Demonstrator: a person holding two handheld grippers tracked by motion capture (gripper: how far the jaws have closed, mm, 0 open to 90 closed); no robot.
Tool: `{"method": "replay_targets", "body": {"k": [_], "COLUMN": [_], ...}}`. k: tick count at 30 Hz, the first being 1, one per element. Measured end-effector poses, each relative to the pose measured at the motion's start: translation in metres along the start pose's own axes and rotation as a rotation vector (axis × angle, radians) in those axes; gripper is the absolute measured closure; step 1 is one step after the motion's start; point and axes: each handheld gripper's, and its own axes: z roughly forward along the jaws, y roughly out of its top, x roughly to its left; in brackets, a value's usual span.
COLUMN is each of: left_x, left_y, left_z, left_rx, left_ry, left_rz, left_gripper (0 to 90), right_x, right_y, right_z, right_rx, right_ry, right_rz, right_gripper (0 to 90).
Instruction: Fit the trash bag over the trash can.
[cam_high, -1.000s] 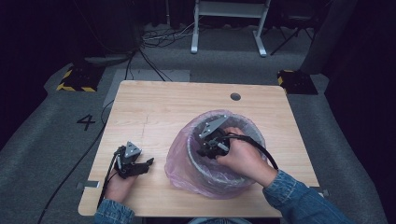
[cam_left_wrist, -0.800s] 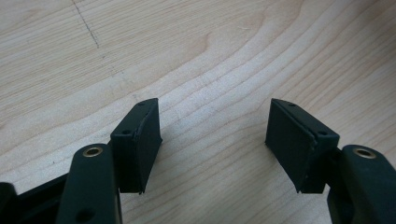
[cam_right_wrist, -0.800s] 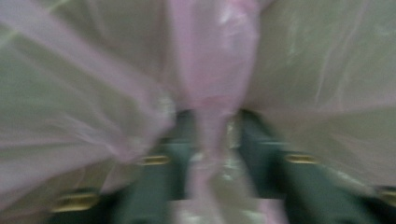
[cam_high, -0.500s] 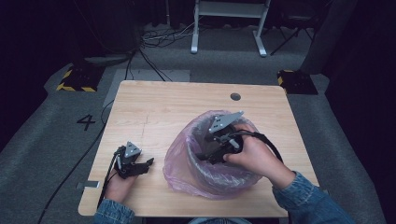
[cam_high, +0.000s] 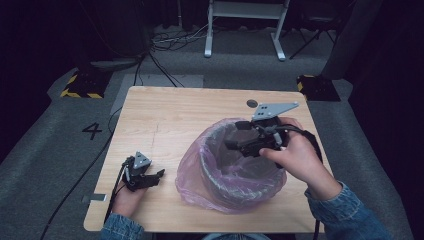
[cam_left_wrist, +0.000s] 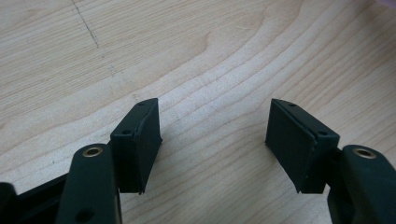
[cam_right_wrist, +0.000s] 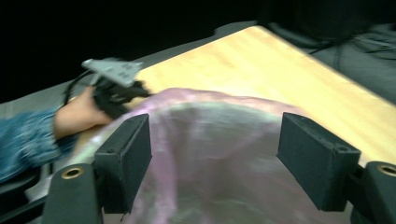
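Thin pink bag (cam_high: 197, 182) looks floppy, slippery; I'd pinch its rim at nine o'clock. Left gripper (cam_high: 150, 177) jaws apart, empty; right gripper (cam_high: 235, 135) jaws just opened, empty.

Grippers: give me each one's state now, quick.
Left gripper: open, nothing held, over the table.
Right gripper: jaws just opened, nothing between them, above the pink bag.

Can't really see the bottom of the bin (cam_high: 235, 170) from the high view, the pink bag (cam_high: 190, 175) liner and the right gripper (cam_high: 239, 136) sit over it. Right gripper view is smeared, so the bag is just a pink blur there. Left forearm is chopped off by the near edge.
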Motion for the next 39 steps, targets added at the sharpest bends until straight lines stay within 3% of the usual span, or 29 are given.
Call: {"method": "replay_targets", "body": {"k": [6,12,20,29,39], "left_x": [0.001,0.002,0.002,0.002,0.002], "left_y": [-0.001,-0.003,-0.003,-0.003,-0.003], "left_z": [-0.001,-0.003,-0.003,-0.003,-0.003], "left_rx": [-0.002,-0.001,0.0,0.003,0.007], "left_ry": [-0.009,-0.011,-0.011,-0.005,0.004], "left_rz": [0.006,0.004,0.005,0.001,-0.01], "left_gripper": [35.4,35.3,35.1,32.8,29.4], "right_x": [-0.021,-0.04,-0.054,-0.073,-0.089], "right_y": [-0.01,-0.028,-0.067,-0.136,-0.213], "right_z": [-0.028,-0.057,-0.089,-0.088,-0.079], "right_rx": [-0.025,-0.04,-0.032,0.011,0.073], "right_ry": [-0.118,-0.203,-0.292,-0.335,-0.403], "right_rz": [0.046,0.104,0.161,0.263,0.334], "right_gripper": [26.2,26.2,26.2,25.4,24.3]}}
